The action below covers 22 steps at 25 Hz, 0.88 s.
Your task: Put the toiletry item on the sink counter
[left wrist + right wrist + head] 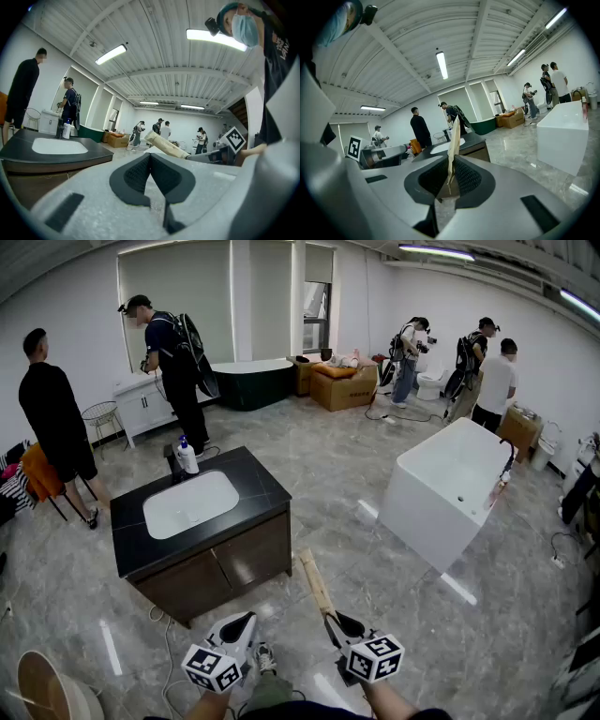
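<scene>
The toiletry item is a long tan tube [316,585]. My right gripper [337,622] is shut on its near end, and the tube sticks out ahead of the jaws, seen edge-on as a thin strip [453,140] in the right gripper view. The black sink counter [253,479] with its white basin [187,504] stands ahead and to the left, a step away from both grippers. My left gripper [246,620] is low beside the right one, its pads [140,171] closed together on nothing. In the left gripper view the tube [166,145] crosses at the right.
A white pump bottle [187,457] stands at the counter's back edge. A white bathtub [450,484] sits to the right across grey tiled floor. A person [56,427] stands left of the counter, and others work farther back. A round wooden item [47,688] is at lower left.
</scene>
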Available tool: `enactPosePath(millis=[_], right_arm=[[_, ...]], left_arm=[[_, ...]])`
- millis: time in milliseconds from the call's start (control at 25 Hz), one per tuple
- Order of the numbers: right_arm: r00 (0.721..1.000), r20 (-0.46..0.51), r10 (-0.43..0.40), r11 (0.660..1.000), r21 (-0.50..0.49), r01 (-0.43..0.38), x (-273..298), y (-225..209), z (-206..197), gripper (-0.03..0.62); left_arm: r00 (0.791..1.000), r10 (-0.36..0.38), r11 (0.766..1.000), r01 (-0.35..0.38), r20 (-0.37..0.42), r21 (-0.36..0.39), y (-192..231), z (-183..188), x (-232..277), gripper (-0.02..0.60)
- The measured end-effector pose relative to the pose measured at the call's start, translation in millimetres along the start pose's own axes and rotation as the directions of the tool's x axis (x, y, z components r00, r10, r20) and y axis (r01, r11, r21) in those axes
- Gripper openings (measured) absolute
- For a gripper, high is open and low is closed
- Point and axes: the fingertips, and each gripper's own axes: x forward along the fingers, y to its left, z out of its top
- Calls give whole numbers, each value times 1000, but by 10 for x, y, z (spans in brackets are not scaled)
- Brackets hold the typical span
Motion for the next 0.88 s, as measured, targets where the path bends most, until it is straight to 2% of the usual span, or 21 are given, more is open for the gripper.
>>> enactPosePath(millis=[240, 440, 640, 880], right_arm=[[1000, 5, -8, 1000, -8, 8, 44, -89, 82, 43], [1000, 21, 6, 1000, 16, -6, 256, -90, 163, 44], [1000, 27, 1, 1000, 27, -2, 590, -183, 283, 44], [1000, 3, -13, 1000, 23, 13, 1288, -294, 463, 44]], left_arm=[[1000, -10, 1000, 10, 6, 10, 11, 26, 115, 5], [1000, -24, 1000, 24, 13, 8, 206, 46, 213, 5], [1000, -23, 1000, 23, 17, -5, 521, 92, 397, 5], [999, -33, 999, 34, 16, -19, 1159, 220, 745, 6]])
